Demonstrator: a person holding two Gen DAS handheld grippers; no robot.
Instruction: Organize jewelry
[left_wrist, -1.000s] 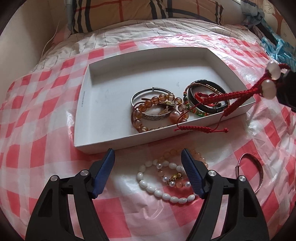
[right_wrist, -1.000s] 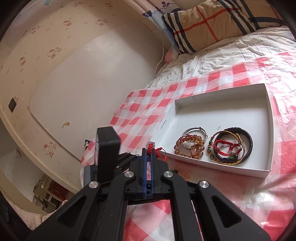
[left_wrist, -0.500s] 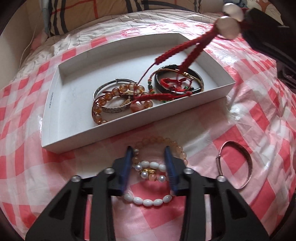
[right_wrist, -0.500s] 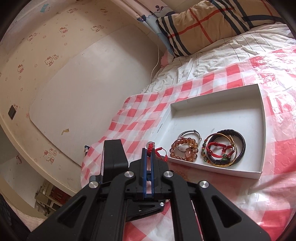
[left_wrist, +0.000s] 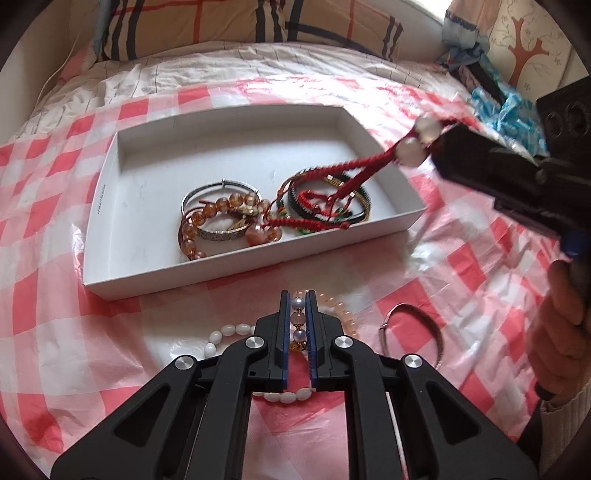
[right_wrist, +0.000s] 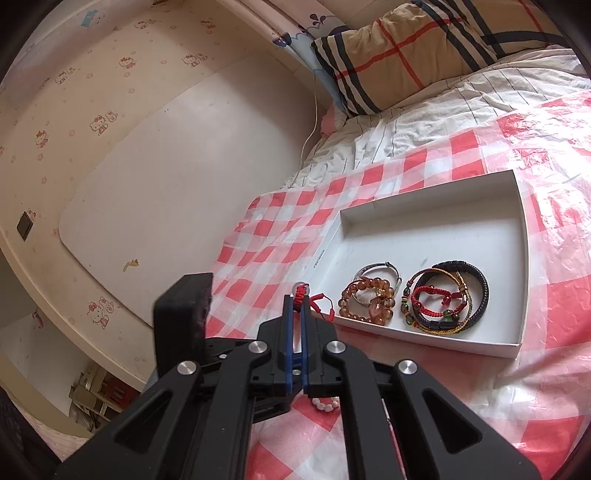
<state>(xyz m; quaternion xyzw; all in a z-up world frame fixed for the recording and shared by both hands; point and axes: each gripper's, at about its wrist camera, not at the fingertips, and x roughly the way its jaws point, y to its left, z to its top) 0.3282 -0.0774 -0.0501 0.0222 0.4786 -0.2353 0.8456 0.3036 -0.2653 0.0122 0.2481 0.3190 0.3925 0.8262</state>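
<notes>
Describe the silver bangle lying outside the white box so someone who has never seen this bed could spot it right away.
Start at the shallow white cardboard box on the red-and-white checked plastic sheet. In front of its near right corner, alone on the sheet, lies a thin silver metal open bangle. Unlike the white bead bracelet nearby, it is plain and beadless.

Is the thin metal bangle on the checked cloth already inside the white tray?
No, the metal bangle lies on the checked cloth outside the white tray, near its front wall.
</notes>
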